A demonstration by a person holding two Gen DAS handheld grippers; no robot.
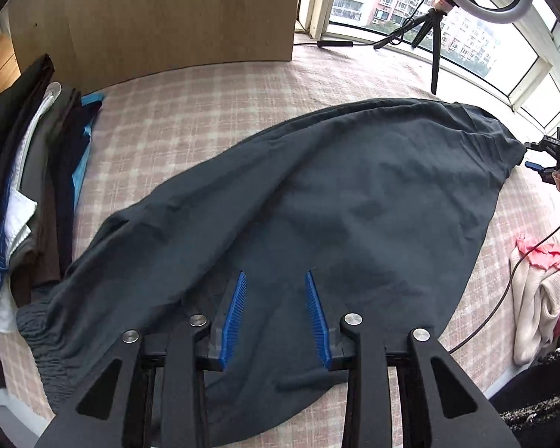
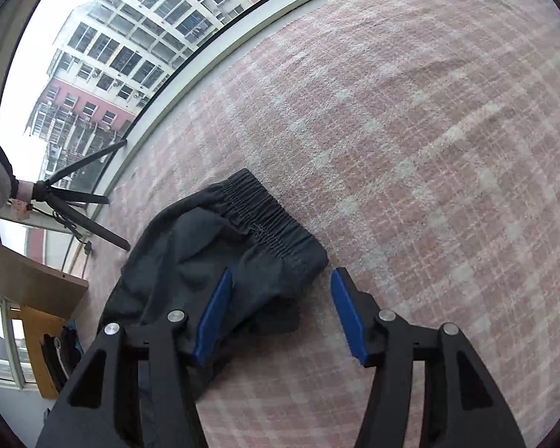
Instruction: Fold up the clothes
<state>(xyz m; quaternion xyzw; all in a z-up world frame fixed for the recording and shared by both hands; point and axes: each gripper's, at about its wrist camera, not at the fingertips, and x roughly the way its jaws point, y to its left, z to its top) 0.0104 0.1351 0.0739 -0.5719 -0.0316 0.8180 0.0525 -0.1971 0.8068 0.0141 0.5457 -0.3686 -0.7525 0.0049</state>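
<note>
A dark grey pair of trousers (image 1: 336,201) lies spread on the pink checked blanket (image 1: 190,112). My left gripper (image 1: 276,280) is open, its blue pads just above the cloth near the middle of the garment. In the right wrist view the trousers' elastic waistband end (image 2: 268,224) lies on the blanket. My right gripper (image 2: 280,276) is open, its left pad over the cloth and its right pad over bare blanket. The right gripper also shows in the left wrist view (image 1: 552,156) at the garment's far right end.
A stack of folded clothes (image 1: 33,186) lies at the left. A pink and cream garment (image 1: 541,298) lies at the right with a black cable across it. A ring light on a tripod (image 1: 433,30) and a wooden board (image 1: 160,18) stand at the back by the window.
</note>
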